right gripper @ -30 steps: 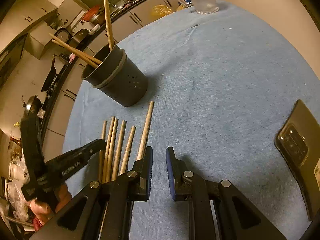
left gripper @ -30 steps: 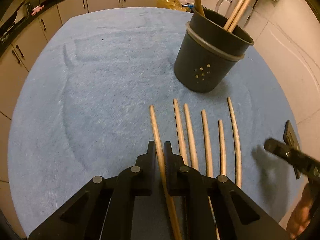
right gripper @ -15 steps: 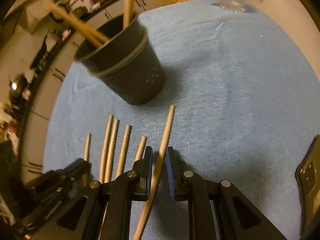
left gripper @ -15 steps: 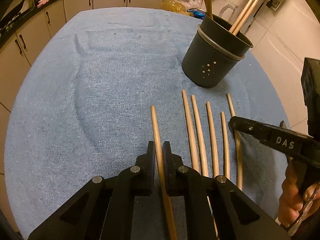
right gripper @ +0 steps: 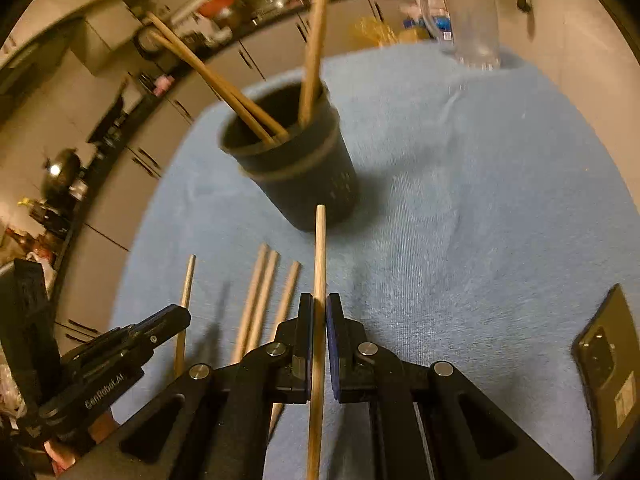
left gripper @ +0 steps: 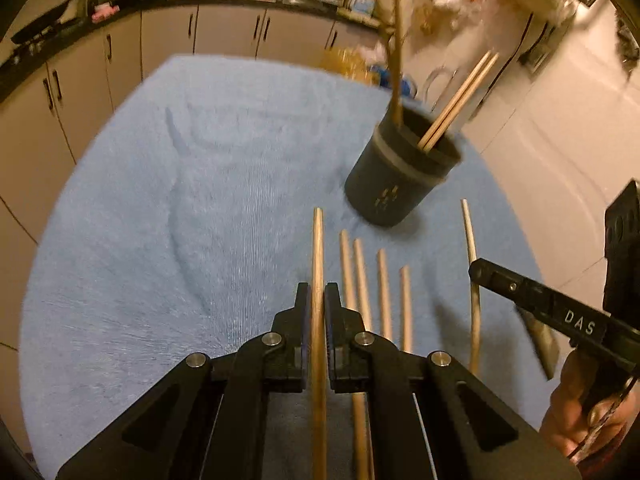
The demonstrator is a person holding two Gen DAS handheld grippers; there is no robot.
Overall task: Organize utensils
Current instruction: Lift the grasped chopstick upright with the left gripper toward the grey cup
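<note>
My left gripper is shut on a wooden chopstick that points forward and is lifted off the blue cloth. The jaws of my right gripper are closing tight on another chopstick, and the pads press on it. Several more chopsticks lie side by side on the cloth between the two grippers. Just beyond them stands a dark round holder with a few chopsticks leaning in it. The holder is straight ahead in the right wrist view. The right gripper shows at the right of the left wrist view.
A dark phone lies face down on the cloth at the right. A clear glass jar stands at the far edge. Kitchen cabinets curve round behind the table. A hand grips the right tool's handle.
The right gripper moved onto the rightmost chopstick and closed on it. Both grippers have risen, each lifting its chopstick off the cloth. The left stayed shut throughout.
</note>
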